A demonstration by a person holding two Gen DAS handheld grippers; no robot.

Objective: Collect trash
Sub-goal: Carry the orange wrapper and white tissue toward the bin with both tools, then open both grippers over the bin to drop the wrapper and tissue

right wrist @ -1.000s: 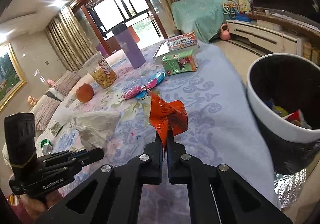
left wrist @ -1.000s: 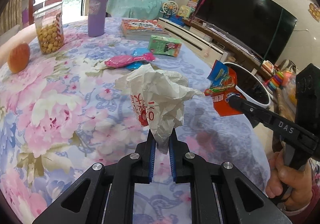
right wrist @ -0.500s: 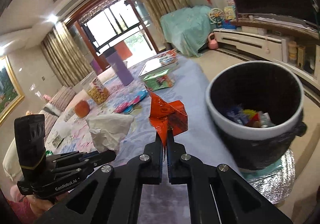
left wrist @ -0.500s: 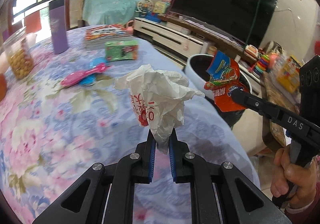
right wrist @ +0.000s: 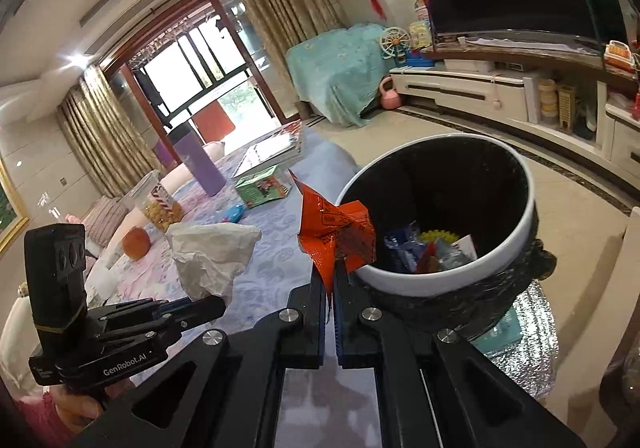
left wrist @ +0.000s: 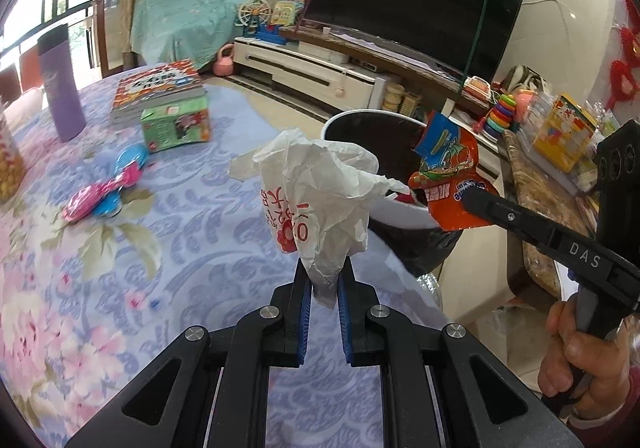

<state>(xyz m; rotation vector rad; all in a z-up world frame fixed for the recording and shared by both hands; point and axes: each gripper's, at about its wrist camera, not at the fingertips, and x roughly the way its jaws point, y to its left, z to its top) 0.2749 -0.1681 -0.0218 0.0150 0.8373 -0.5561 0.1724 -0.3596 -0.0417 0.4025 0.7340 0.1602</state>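
At the lower centre of the left wrist view, the left tool is closed on the lower end of a crumpled white paper bag with red print, which stands up from the blue pads above the floral worktop. Toward 3 o'clock of the bag, the right tool comes in from the right edge, carried by a hand, and pinches an orange and blue snack wrapper against the near rim of the trash bin. The bin, white outside with a black liner, stands just past the worktop's edge at about 1 o'clock of the bag. Seen from the right wrist, the right tool is fully closed on the lower corner of the wrapper, which overlaps the bin's left rim; earlier wrappers lie on the bin's floor. At 9 o'clock of the wrapper, the bag is held up in the left tool. Left on the worktop, from 9 to 11 o'clock of the bag in the left wrist view, are pink and blue wrappers, a green carton, a stack of books and a purple tumbler. A television hangs at 12 o'clock.
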